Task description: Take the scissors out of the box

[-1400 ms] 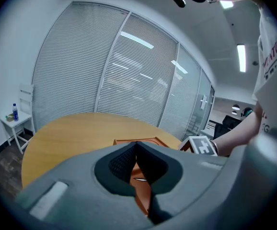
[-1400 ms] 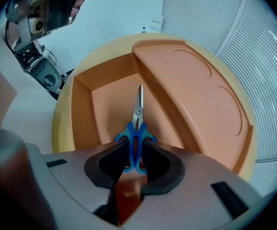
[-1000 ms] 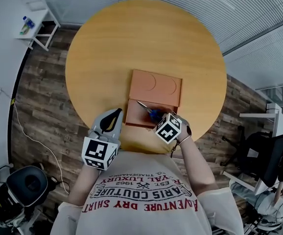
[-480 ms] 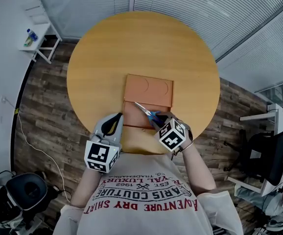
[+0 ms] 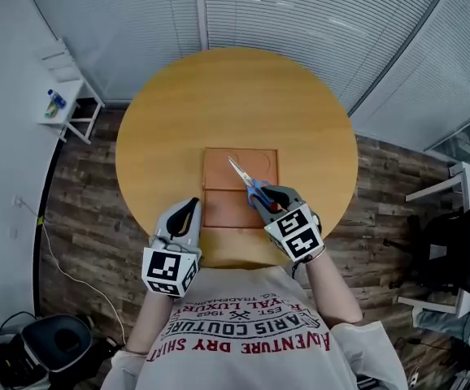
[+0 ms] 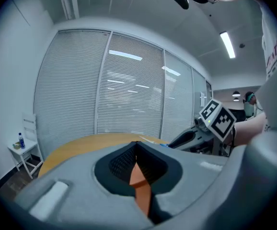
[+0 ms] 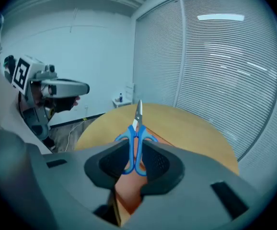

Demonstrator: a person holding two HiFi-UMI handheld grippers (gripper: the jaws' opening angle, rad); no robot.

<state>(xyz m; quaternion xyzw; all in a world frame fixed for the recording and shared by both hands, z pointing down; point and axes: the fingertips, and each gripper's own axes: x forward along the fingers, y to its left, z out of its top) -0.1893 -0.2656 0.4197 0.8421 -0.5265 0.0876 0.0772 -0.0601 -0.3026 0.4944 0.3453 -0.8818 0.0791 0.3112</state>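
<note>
Scissors: blue plastic handles, bright metal blades; box matt brown (cardboard, seemingly); table smooth wood.

surface: round wooden table | on it: orange box, near the front edge

Blue handles and silver blades on the scissors; terracotta-orange box; honey-yellow wood counter; grey left gripper and right gripper with black-and-white square-marker cubes; dark plank floor.
</note>
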